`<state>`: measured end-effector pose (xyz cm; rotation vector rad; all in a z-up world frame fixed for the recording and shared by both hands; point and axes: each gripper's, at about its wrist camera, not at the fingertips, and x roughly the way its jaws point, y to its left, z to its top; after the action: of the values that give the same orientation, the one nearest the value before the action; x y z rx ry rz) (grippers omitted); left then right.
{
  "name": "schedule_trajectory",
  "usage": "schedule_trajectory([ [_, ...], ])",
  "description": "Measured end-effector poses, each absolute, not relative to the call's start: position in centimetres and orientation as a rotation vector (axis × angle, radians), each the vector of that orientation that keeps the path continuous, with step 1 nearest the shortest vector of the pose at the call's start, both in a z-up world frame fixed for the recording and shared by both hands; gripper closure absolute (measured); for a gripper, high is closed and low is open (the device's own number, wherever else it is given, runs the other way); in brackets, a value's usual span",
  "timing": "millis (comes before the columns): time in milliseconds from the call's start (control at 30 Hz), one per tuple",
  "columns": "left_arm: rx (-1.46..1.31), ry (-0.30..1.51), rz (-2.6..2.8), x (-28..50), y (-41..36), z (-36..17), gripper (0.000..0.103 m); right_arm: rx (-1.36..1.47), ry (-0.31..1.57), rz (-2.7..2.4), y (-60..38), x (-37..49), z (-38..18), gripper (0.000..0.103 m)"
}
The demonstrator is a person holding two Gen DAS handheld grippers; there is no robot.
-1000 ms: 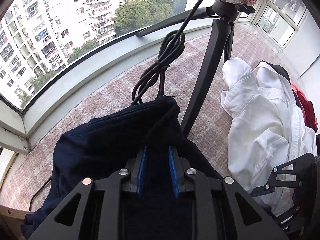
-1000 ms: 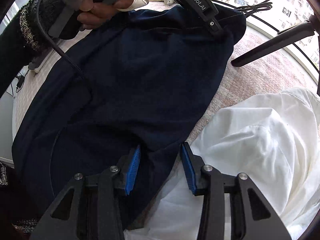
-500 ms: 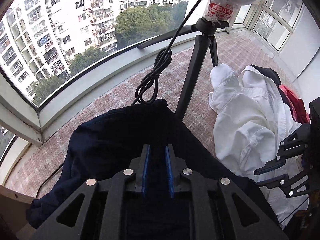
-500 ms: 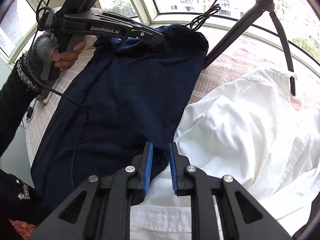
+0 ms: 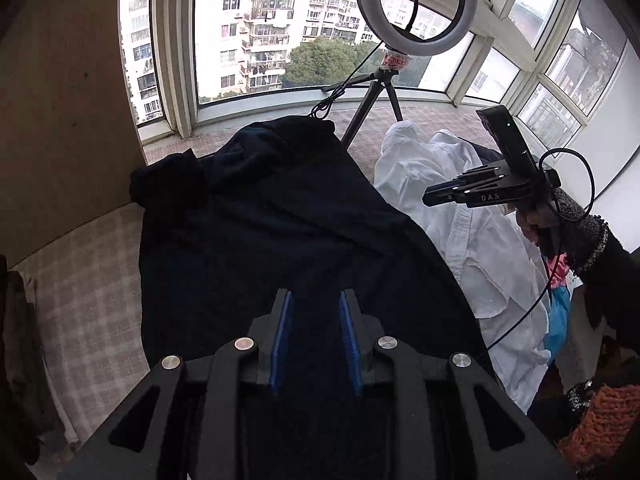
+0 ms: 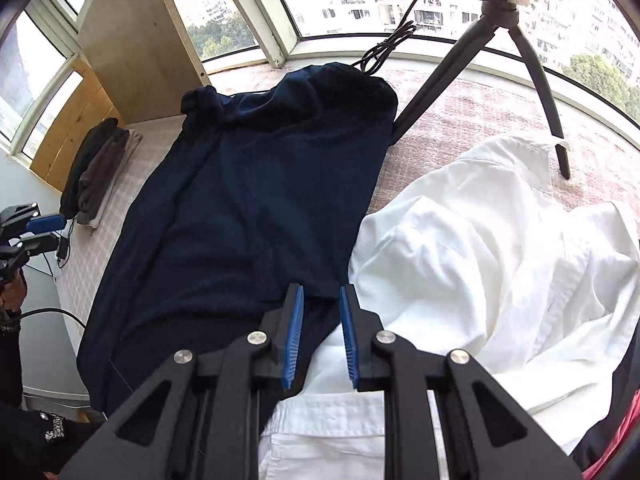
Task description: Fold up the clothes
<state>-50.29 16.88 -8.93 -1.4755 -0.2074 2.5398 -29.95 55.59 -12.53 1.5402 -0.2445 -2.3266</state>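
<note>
- We have the navy garment (image 6: pixel 256 208) spread lengthwise on the checked bench (image 5: pixel 88 280), its far end bunched near the window sill, its right edge touching the white shirt (image 6: pixel 500 248).
- For a clean fold, we judge both near corners should be pinched evenly and carried together towards the far end.
- Open room lies to the left on bare bench; the tripod (image 6: pixel 460 64) and its cable (image 6: pixel 384 50) crowd the far end.
- Our left gripper (image 5: pixel 316 336) is opening, dark cloth between its pads, apparently unpressed.
- Our right gripper (image 6: pixel 320 332) stands narrowly parted over the hem, not pinching it.
</note>
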Motion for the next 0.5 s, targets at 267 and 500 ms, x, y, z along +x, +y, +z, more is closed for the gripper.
schedule_trajectory([
  [267, -1.564, -0.375, 2.418, -39.8, 23.8, -13.8, 0.080, 1.373, -0.340, -2.298, 54.9, -24.1, -8.4, 0.068],
  [500, -1.574, -0.233, 2.286, -34.9, 31.0, -15.8, 0.080, 1.269, -0.471, -2.473, 63.2, -14.9, 0.8, 0.068],
])
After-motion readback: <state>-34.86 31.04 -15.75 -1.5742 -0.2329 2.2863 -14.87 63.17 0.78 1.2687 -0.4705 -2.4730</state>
